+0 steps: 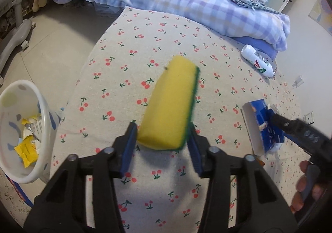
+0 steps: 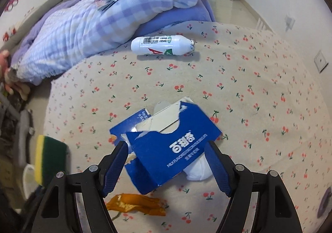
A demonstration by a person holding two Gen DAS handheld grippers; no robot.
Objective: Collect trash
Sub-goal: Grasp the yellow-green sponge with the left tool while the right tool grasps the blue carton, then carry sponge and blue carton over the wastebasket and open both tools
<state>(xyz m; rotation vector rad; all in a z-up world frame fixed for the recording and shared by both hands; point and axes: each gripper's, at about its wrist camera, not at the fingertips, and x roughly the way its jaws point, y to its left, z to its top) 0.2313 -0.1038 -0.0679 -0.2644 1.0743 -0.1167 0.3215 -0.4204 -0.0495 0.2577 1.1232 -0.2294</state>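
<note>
Yellow foam sponge with a green scouring face [image 1: 169,104] sits pinched at its near end between the jaws of the left gripper [image 1: 164,146], which are partly closed and pressing its two long sides, so it juts forward above the cherry-print bed cover [image 1: 128,50]. To the right, the right gripper [image 2: 167,162] straddles a torn blue cardboard carton [image 2: 172,148] with jaws standing wide on either flank, and whether the pads touch it I cannot tell. Pick-up looks in hand; next, I judge, comes carrying the sponge left to the white plastic bin [image 1: 12,96] that already holds wrappers.
</note>
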